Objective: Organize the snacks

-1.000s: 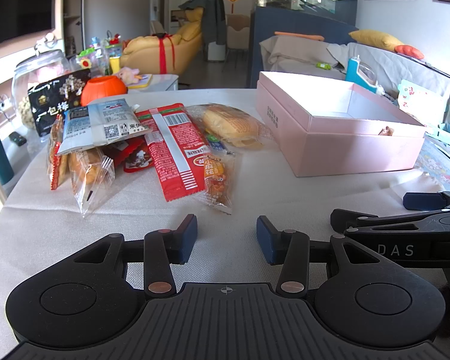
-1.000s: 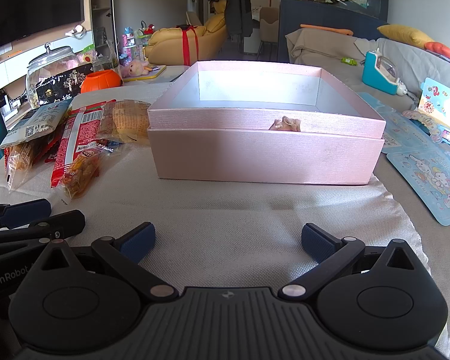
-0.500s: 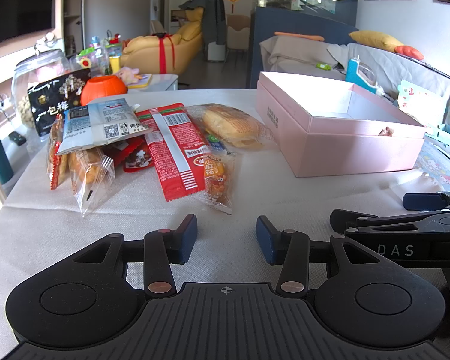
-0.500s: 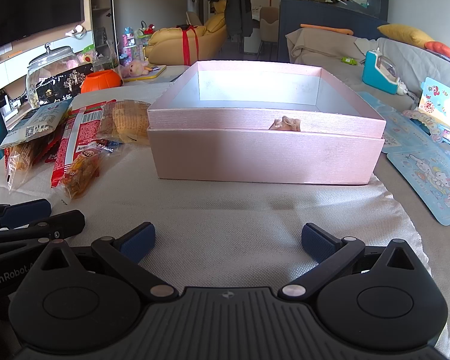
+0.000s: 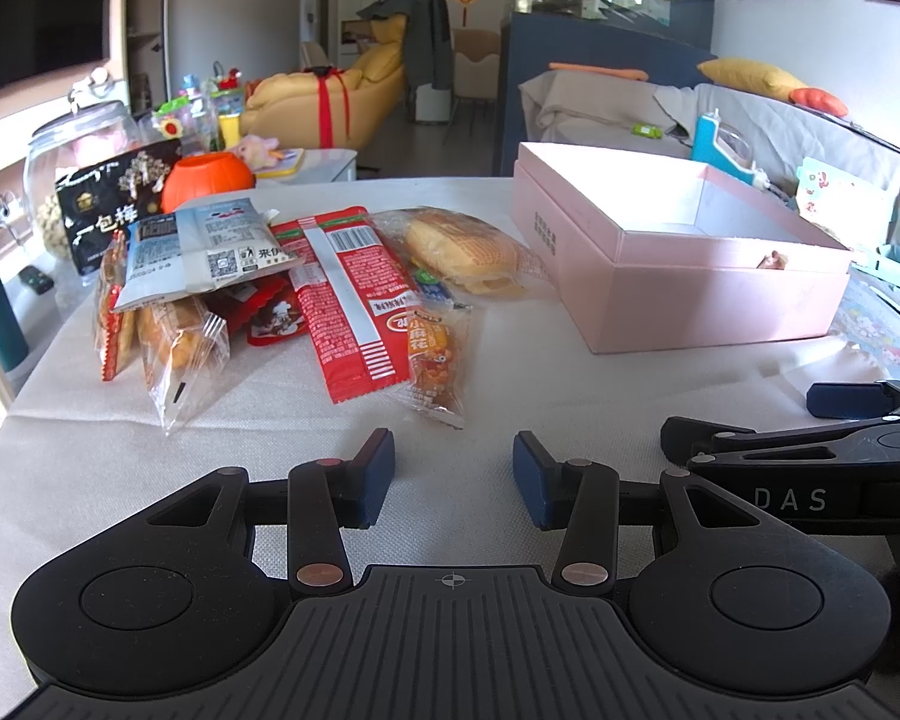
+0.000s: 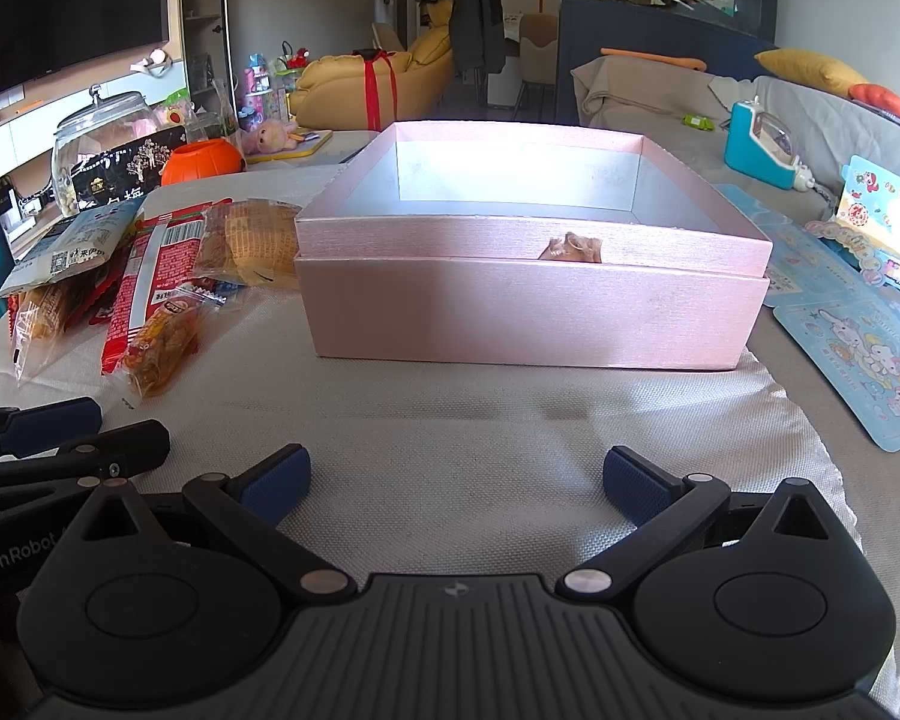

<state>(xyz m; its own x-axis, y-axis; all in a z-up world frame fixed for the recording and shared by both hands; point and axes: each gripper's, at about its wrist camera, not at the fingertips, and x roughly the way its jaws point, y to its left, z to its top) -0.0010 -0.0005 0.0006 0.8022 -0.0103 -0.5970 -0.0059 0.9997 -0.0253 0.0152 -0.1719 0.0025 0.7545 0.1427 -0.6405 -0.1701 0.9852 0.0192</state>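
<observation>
My left gripper (image 5: 453, 475) sits low over the white tablecloth (image 5: 270, 450), jaws parted a modest way, nothing between the blue pads (image 5: 373, 477). My right gripper (image 6: 455, 483) is spread much wider, also holding nothing – pads just above the cloth. The two grippers are side by side, close; each shows at the edge of the other's view.

Snack pile is ahead-left of the left gripper, on the cloth:
- long red packet (image 5: 345, 300) with barcode, lying lengthwise toward me
- small orange-fried-snack packet (image 5: 435, 354) just beside its near end, partly under it
- clear-wrapped bread bun (image 5: 462, 249) behind those, nearest the box
- white-and-blue pouch (image 5: 201, 249) resting on top of other packets
- clear bag of biscuits (image 5: 177, 339) sticking out under the pouch
- small red wavy-edged packet (image 5: 273, 315) between biscuits and the red packet

Pink box (image 6: 531, 294) stands open straight ahead of the right gripper, well right of the pile, lid nested under the base. Interior mostly hidden from here; a small tan wrapped thing (image 6: 573, 249) peeks over the near wall – can't tell what it is.

Behind the pile: black bag with Chinese text (image 5: 117, 204), orange pumpkin pot (image 5: 207, 177), glass jar (image 5: 78, 144). Cartoon sticker sheets (image 6: 864, 360) lie right of the box.
</observation>
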